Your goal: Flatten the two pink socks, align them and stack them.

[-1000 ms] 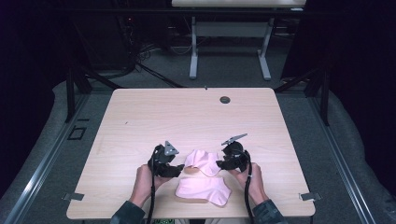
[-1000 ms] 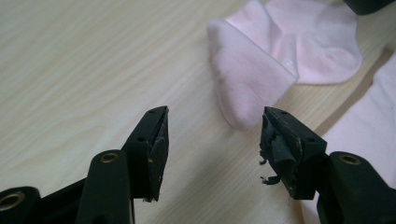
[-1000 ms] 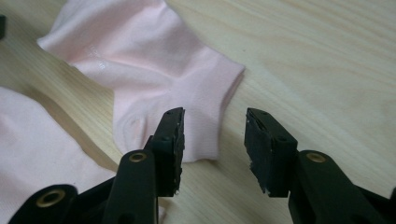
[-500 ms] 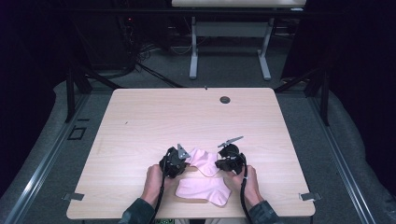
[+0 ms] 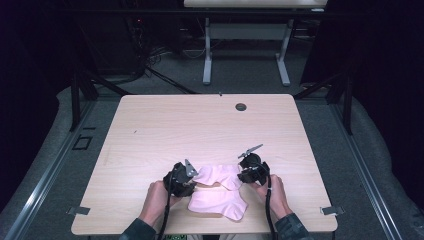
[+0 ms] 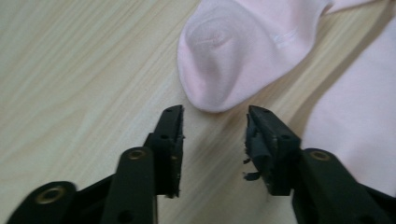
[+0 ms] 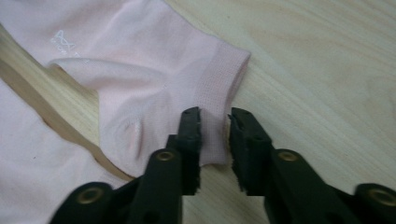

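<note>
Two pale pink socks lie near the table's front edge. The upper sock (image 5: 217,175) stretches between my two grippers, and the lower sock (image 5: 215,202) lies flat just in front of it. My left gripper (image 6: 214,116) is open, with the upper sock's rounded toe (image 6: 233,46) just beyond its tips and bare wood between the jaws. My right gripper (image 7: 215,114) has its jaws narrowly apart, straddling the ribbed cuff (image 7: 219,84) of that sock. From above, the left gripper (image 5: 192,172) and right gripper (image 5: 245,172) sit at opposite ends of the sock.
The light wooden table (image 5: 200,125) has a round cable hole (image 5: 241,106) near its far edge. A person's hands (image 5: 157,197) come in over the front edge. Another table's legs (image 5: 207,55) stand on the floor behind.
The left gripper moved right up to the sock's toe, then drew back a little to the left. The right gripper barely shifted at the cuff.
</note>
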`<state>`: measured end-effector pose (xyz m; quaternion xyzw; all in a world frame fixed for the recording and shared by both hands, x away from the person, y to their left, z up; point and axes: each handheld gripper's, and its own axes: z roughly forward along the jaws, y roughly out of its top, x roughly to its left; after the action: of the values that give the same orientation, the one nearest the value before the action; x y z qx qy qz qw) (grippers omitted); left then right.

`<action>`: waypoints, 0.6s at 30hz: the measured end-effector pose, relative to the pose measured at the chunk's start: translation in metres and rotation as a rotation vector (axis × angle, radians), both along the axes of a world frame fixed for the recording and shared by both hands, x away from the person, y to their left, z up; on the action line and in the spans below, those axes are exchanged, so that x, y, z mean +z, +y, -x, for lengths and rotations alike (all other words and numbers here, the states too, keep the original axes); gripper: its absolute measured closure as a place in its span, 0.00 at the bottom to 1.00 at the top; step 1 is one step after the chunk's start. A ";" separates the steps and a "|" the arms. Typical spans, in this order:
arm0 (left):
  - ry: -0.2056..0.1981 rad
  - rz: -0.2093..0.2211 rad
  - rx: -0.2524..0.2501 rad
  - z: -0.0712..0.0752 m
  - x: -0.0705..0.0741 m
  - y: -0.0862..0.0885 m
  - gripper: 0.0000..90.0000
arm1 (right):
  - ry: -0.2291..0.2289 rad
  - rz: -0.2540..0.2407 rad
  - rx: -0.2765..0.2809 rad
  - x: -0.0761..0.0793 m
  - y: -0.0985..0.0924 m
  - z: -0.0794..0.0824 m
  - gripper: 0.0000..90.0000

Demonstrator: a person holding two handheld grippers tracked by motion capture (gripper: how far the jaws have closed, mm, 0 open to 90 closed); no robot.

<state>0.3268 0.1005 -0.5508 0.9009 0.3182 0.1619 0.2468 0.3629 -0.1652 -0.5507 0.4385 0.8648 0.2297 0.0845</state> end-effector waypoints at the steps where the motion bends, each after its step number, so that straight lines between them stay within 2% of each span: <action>1: -0.004 0.024 0.018 -0.001 0.003 0.005 0.51 | -0.021 -0.046 -0.026 -0.001 -0.001 0.001 0.75; 3: 0.008 0.095 0.051 -0.006 0.009 0.016 0.48 | -0.027 -0.038 -0.028 0.004 -0.004 0.001 0.73; 4: 0.012 0.136 0.089 -0.010 0.012 0.021 0.48 | -0.027 -0.033 -0.025 0.007 -0.006 0.000 0.72; 6: 0.009 0.153 0.128 -0.016 0.015 0.025 0.49 | -0.032 -0.069 -0.043 0.010 -0.009 -0.001 0.71; 7: 0.011 0.160 0.149 -0.022 0.015 0.022 0.51 | -0.032 -0.066 -0.048 0.010 -0.008 -0.003 0.71; 8: 0.011 0.160 0.149 -0.022 0.015 0.022 0.52 | -0.021 -0.057 -0.047 0.010 -0.007 -0.005 0.71; 10: 0.024 0.144 0.159 -0.029 0.012 0.014 0.53 | -0.018 -0.066 -0.054 0.008 -0.005 -0.006 0.71; 11: 0.043 0.111 0.158 -0.035 0.007 0.005 0.55 | 0.008 -0.055 -0.042 0.004 0.001 -0.008 0.71; 12: 0.060 0.100 0.154 -0.037 0.003 0.001 0.57 | 0.007 -0.053 -0.046 0.001 0.003 -0.008 0.71; 13: 0.060 0.100 0.154 -0.037 0.003 0.001 0.58 | 0.007 -0.053 -0.046 0.001 0.003 -0.008 0.71; 14: 0.075 0.080 0.152 -0.039 -0.001 -0.003 0.59 | 0.032 -0.037 -0.039 -0.003 0.007 -0.010 0.71; 17: 0.064 0.033 0.132 -0.040 -0.006 -0.011 0.61 | 0.037 -0.017 -0.031 -0.004 0.009 -0.010 0.71; 18: 0.054 0.021 0.126 -0.039 -0.008 -0.013 0.62 | 0.029 -0.032 -0.042 -0.005 0.012 -0.009 0.71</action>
<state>0.3659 0.0879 -0.5588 0.8806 0.3823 0.1497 0.2367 0.3718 -0.1534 -0.5562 0.4611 0.8527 0.2354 0.0697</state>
